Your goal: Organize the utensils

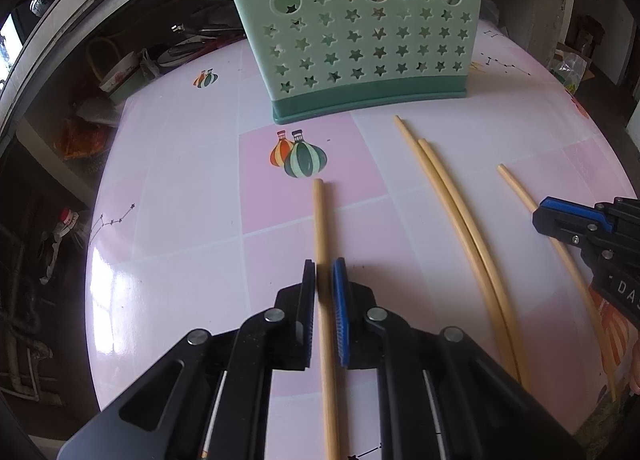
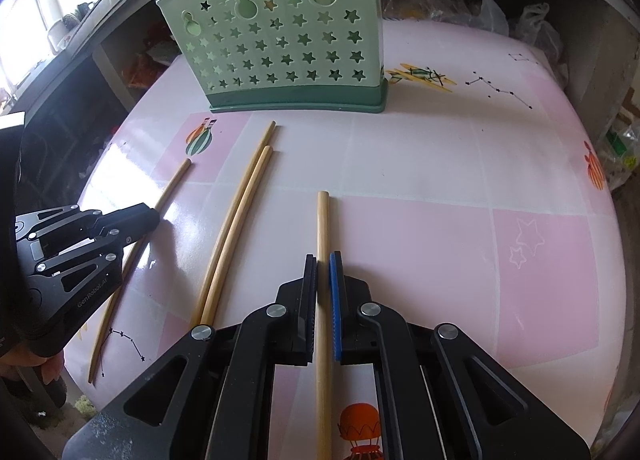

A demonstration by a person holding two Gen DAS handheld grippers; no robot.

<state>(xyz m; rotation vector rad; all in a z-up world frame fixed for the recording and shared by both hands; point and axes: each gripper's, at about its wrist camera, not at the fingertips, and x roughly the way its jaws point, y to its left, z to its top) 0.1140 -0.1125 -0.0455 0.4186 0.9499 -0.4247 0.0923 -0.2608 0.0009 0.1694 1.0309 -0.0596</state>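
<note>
We pinch one chopstick (image 1: 320,228) in the left hand-held gripper (image 1: 324,272), another (image 2: 322,228) in the right (image 2: 322,266) — low, ready for the holder (image 1: 360,32).

Glossy tablecloth (image 1: 180,164), matt wooden chopsticks (image 1: 452,196), smooth plastic holder (image 1: 360,40)

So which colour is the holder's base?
Dark green, under a pale green holder; clearest in the left wrist view.

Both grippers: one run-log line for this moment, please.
left gripper: shut on chopstick | right gripper: shut on chopstick | two chopsticks loose | holder upright
</note>
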